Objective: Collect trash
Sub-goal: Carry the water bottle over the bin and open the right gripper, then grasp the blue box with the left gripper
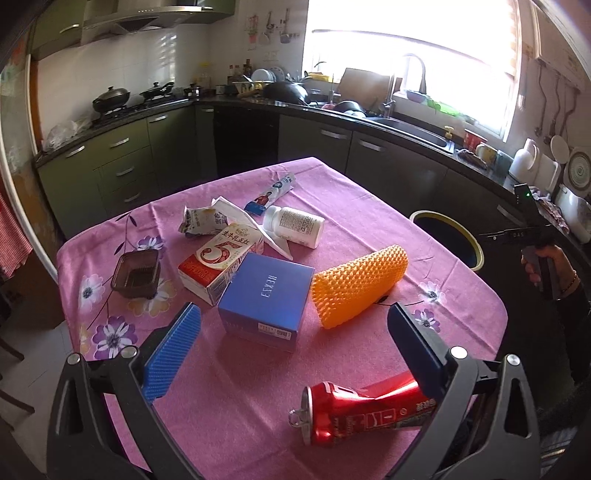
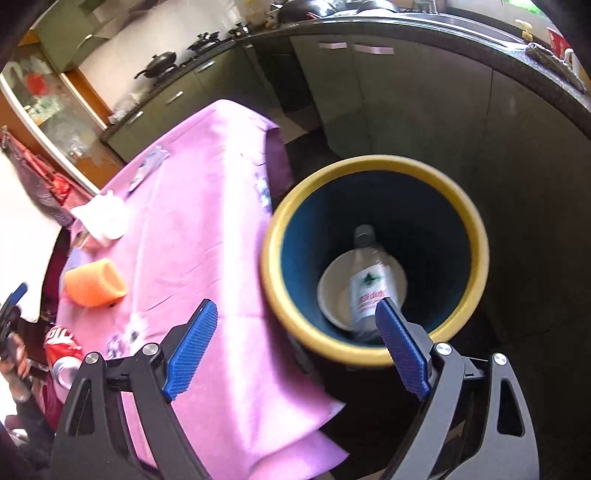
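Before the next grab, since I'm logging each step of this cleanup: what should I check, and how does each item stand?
1. Right claw empty and open: ok.
2. Plastic bottle fully inside the yellow-rimmed bin: ok.
3. Left claw open, nothing held: ok.
4. Crushed red can within the left claw's span: not ok, it lies by the right finger, off centre.
5. Room left in the bin: ok.
6. Trash remaining on the pink tablecloth: not ok, several items remain.

A home kitchen: pans are sitting on a gas stove point(image 1: 122, 101) under a range hood point(image 1: 147, 18), green cabinets point(image 1: 122, 155) are lining the walls, and dishes are crowding the sink point(image 1: 410, 129).
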A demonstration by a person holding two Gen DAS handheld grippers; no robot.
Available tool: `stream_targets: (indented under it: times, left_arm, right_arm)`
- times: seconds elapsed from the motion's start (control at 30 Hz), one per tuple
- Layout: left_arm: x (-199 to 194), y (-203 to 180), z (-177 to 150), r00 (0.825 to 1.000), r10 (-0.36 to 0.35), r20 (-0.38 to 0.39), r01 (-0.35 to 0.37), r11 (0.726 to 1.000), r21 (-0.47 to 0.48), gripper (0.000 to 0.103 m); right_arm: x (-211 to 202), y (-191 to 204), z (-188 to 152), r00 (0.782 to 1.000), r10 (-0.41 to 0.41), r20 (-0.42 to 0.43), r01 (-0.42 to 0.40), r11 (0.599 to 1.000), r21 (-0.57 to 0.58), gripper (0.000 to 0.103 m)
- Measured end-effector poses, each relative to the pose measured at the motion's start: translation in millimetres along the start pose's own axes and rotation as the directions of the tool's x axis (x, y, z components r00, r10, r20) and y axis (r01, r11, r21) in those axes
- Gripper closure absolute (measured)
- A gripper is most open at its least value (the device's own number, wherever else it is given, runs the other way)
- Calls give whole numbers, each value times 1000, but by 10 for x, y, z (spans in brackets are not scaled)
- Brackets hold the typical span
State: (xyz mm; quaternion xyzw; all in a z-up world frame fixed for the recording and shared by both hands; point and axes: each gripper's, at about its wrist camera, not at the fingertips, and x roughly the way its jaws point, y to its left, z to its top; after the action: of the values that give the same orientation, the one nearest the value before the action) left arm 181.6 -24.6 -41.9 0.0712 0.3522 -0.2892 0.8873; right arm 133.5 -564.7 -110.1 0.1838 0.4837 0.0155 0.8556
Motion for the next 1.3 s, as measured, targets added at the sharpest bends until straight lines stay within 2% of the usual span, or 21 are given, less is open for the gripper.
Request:
stream_targets:
  times: [0.1,0.17,0.5,0.73,0.93,1.13,1.2,1.3]
  left_arm:
    - [168,115,24,996,-88,-29,89,996,18,7]
    - [297,167,32,992,-112,-58,114,993,37,7]
    - [760,226,-56,982,-80,-170,100,989,108,7]
    - [977,282,-70,979,-64,-194,84,992,97,7]
    - [1107,314,-98,974,-86,-210,105,991,82,7]
    - [1134,278,-108,980,-64,-191,85,990,108,7]
    - [1145,276,-110,980,-51,-191,73,991,111,11]
    - [1169,301,-122,978,-50,-202,71,993,99,28]
  right_arm:
    - [-53,108,-153,1000,21,-10,-21,1000,-8,16]
    - [-51,214,-216,999,29,-16,-29,999,-13,16]
    - [113,365,-279,998,54,-39,-55,998,-11,16]
    - [231,487,-291,994,88,-63,-90,995,-32,16]
    - [310,531,-316,991,98,-85,-102,994,-40,16]
    - [348,529,-332,990,103,-92,-107,994,-32,16]
    - [350,535,-334,990,105,-92,-109,994,-32,16]
    - [356,550,-333,990,109,-93,-113,993,-34,16]
